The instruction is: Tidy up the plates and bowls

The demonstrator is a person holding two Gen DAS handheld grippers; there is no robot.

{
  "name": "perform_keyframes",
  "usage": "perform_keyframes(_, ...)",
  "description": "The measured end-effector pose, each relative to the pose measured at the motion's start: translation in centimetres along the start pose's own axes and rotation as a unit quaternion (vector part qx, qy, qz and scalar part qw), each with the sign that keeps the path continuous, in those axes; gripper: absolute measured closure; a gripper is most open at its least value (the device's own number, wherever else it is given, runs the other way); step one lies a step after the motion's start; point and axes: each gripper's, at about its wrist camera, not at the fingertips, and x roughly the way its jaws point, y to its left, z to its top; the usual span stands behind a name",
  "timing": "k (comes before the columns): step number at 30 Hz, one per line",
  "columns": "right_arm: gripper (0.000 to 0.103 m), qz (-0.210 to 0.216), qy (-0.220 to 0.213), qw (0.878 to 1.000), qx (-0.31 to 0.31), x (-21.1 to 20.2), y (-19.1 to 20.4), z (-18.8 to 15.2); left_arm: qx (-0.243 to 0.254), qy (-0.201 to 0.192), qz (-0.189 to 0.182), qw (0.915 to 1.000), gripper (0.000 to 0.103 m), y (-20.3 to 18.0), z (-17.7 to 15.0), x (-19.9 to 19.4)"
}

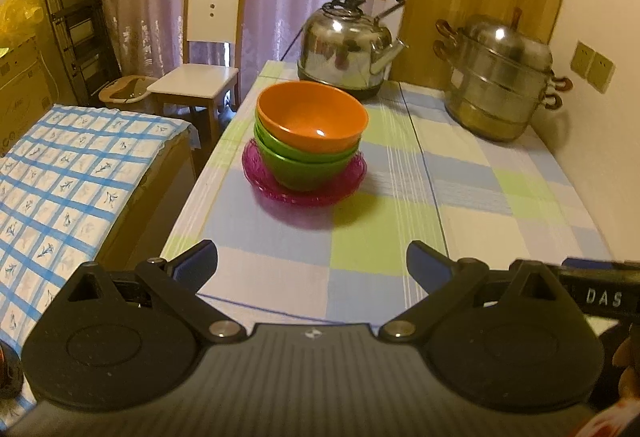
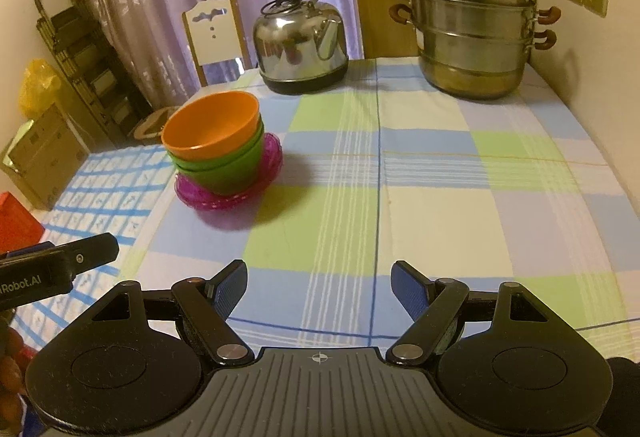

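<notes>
An orange bowl is nested on top of green bowls, and the stack stands on magenta plates near the table's left edge. The same stack shows in the right wrist view: orange bowl, green bowls, magenta plates. My left gripper is open and empty, held back from the stack near the table's front edge. My right gripper is open and empty, to the right of the stack and nearer the front edge.
A steel kettle and a stacked steel steamer pot stand at the back of the checked tablecloth. A white chair and a low surface with a blue-grid cloth are to the left. A wall is on the right.
</notes>
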Motion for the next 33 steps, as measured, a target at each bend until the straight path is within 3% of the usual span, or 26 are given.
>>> perform_keyframes(17, 0.024, -0.025, 0.002, 1.000, 0.005, 0.1, -1.3, -0.8, 0.006, 0.025, -0.013, 0.9996, 0.003, -0.6, -1.6, 0.6)
perform_keyframes(33, 0.024, -0.023, 0.009, 1.000, 0.012, 0.2, -1.9, -1.7, 0.014, 0.022, 0.003, 0.9996, 0.003, -1.8, -1.9, 0.7)
